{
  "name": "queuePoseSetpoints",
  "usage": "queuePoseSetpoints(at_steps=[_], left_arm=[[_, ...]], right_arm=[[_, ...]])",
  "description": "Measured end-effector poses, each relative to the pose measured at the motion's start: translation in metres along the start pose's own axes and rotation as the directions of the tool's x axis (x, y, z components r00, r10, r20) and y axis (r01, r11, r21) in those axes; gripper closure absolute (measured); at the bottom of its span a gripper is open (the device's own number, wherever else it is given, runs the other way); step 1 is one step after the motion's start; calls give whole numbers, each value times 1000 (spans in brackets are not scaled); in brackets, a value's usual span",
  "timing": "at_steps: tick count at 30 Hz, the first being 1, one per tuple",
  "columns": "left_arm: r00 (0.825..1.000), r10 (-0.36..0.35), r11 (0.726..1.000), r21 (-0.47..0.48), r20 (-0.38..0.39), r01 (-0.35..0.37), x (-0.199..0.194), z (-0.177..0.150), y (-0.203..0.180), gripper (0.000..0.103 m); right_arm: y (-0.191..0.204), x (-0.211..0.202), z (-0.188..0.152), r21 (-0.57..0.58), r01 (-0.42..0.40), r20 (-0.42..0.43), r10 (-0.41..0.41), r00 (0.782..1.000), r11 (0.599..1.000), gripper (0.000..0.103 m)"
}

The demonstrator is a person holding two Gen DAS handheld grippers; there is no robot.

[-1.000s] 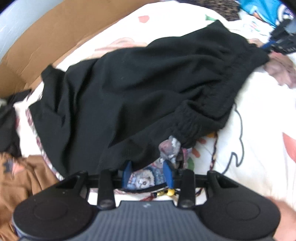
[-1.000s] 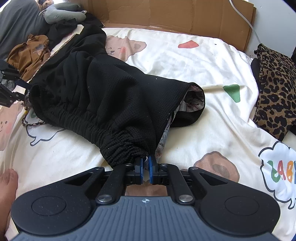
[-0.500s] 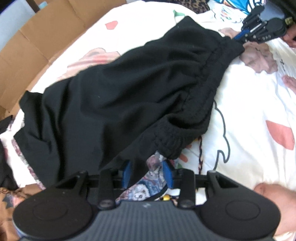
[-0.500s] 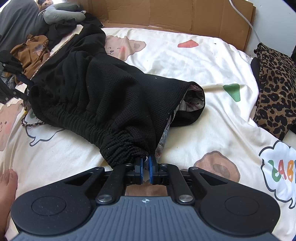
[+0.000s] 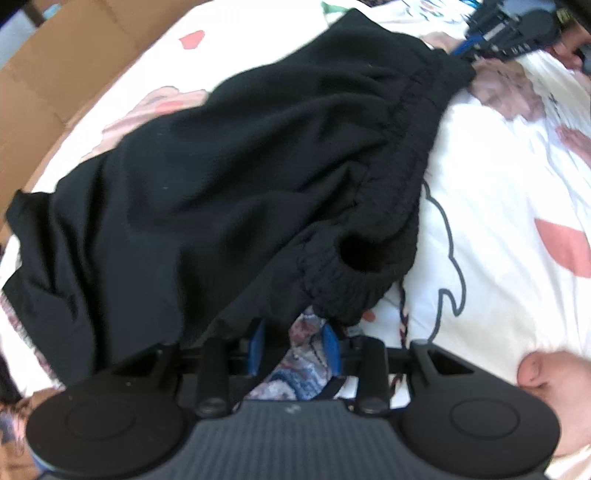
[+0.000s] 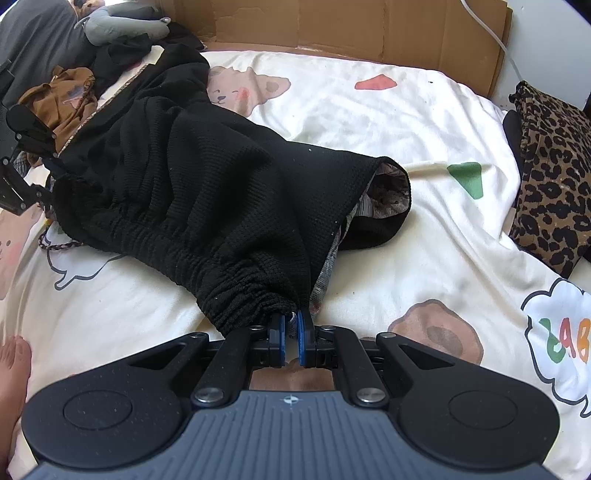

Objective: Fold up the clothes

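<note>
Black shorts (image 6: 207, 192) with an elastic waistband and a patterned lining lie spread on the printed bedsheet (image 6: 369, 122). My right gripper (image 6: 290, 332) is shut on one end of the waistband, low in the right wrist view. My left gripper (image 5: 293, 343) is shut on the other end. Bunched patterned lining (image 5: 306, 354) sits between its blue fingers, and black cloth hangs over them. Each gripper shows in the other's view: the left gripper (image 6: 29, 147) at the far left edge, the right gripper (image 5: 509, 26) at the top right. The shorts (image 5: 258, 177) stretch between them.
Cardboard (image 6: 369, 26) lines the far side of the bed. A leopard-print cloth (image 6: 554, 177) lies at the right, and a brown garment (image 6: 62, 96) and dark clothes are piled at the far left. A braided cord (image 6: 62, 247) trails from the waistband. A person's bare foot (image 6: 11, 369) rests at the near left.
My left gripper has moved away along the bed with its end of the waistband, drawing the shorts out longer. My right gripper has stayed put, still shut.
</note>
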State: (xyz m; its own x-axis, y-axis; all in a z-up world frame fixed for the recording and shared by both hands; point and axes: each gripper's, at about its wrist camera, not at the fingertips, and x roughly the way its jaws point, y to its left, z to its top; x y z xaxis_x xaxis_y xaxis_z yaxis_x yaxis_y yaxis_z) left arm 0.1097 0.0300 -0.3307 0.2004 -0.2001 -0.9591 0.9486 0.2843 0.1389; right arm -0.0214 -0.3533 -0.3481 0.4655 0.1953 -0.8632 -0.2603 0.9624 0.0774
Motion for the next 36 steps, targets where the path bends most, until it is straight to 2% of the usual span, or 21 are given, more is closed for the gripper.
queuePoseSetpoints(at_steps=[3, 9, 11, 13, 16, 22, 23, 25, 29, 36], left_arm=[[1000, -23, 1000, -5, -13, 22, 14, 4, 3, 66], [999, -29, 999, -20, 18, 30, 23, 9, 6, 66], [999, -19, 1000, -2, 29, 19, 23, 8, 3, 69], [999, -13, 1000, 12, 46, 12, 23, 6, 0, 80], [998, -6, 1000, 0, 64, 6, 22, 4, -1, 91], [995, 11, 996, -94, 104, -1, 10, -7, 6, 95], [994, 20, 994, -108, 110, -8, 8, -9, 8, 96], [992, 33, 989, -148, 122, -15, 5, -14, 13, 96], [990, 45, 981, -193, 134, -18, 2, -22, 19, 96], [989, 40, 968, -252, 145, -2, 10, -26, 26, 96]], right_arm=[[0, 0, 0, -2, -1, -1, 1, 1000, 1000, 98], [-1, 0, 1, -13, -8, -6, 8, 1000, 1000, 96], [-2, 1, 2, -24, -11, -8, 11, 1000, 1000, 96], [-3, 0, 3, -37, -19, -10, 18, 1000, 999, 95], [-3, -4, 4, -65, -24, -13, 23, 1000, 998, 91], [-3, -17, 3, -133, -29, -6, 29, 1000, 991, 83], [-2, -19, 3, -151, -33, -3, 33, 999, 988, 78], [0, -21, 1, -191, -37, 2, 38, 999, 981, 71], [8, -16, 1, -272, -28, -1, 29, 1000, 962, 67], [22, 5, 3, -431, -2, 4, 4, 1000, 903, 67]])
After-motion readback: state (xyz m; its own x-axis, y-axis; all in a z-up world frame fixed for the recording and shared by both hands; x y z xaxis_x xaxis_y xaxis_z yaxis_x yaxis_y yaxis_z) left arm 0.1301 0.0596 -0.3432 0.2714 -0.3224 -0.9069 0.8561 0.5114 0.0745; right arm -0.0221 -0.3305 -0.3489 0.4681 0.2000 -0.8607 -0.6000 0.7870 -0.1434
